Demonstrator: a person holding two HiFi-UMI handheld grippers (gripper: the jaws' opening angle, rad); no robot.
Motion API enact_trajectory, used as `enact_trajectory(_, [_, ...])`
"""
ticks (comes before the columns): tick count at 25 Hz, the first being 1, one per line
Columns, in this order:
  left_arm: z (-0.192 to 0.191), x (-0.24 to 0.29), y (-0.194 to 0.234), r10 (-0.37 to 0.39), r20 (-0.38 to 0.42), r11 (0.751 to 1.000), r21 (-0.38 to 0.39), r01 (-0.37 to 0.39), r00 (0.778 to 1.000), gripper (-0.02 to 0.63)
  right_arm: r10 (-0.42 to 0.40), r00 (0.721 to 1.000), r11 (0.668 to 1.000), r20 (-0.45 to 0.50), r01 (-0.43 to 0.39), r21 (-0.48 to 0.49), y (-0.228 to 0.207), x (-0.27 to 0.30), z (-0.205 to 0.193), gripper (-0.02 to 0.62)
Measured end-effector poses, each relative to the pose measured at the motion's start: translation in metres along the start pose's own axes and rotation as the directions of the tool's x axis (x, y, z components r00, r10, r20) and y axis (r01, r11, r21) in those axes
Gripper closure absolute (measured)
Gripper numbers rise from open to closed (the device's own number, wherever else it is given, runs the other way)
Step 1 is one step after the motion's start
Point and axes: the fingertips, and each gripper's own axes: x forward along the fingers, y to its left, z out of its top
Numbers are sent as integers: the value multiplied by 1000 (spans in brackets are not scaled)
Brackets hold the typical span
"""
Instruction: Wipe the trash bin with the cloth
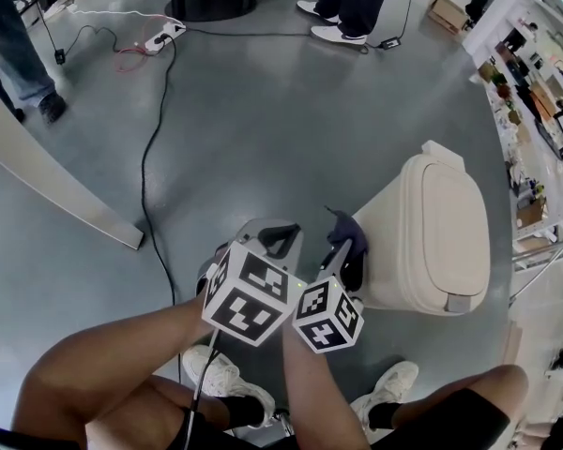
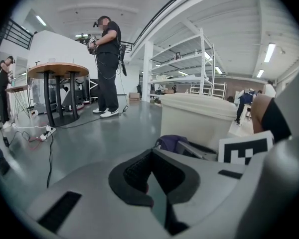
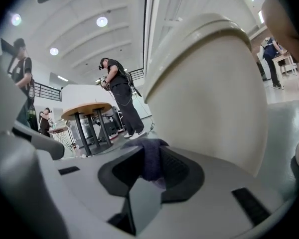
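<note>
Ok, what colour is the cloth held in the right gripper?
Dark purple. The cloth shows best in the right gripper view.

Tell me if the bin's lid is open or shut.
Shut. In the head view the lid lies flat on the bin, with no gap showing at its rim.

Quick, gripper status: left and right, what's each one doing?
Left gripper: closed, nothing between its jaws.
Right gripper: closed on the purple cloth, right beside the trash bin.
</note>
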Motion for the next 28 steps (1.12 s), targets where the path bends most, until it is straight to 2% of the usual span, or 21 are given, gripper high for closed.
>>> enact_trajectory(7, [2,-3,4,7,13,1000,7,-7,1000,606,-17,996,999,90,20,-33,17,12,40,502])
enact_trajectory(15, [1,-4,7,8,17,1000,21,-8,1000,606,-71,993,997,97,74,-30,20,36,53,502])
enact_trajectory(20, [-4,-3,7,8,6,1000,23,-8,1000,606,-97,993,993,74,101,-56,14,50,42,502])
enact_trajectory(24, [-5,-3,6,11,11,998,61,-12,1000,606,-113,993,987,35,116,-114,7,59,16,503])
enact_trajectory(28, [-6,-3,10,16,12,998,62,-17,1000,606,-128,992,979,-15,124,-161,-2,70,-16,502])
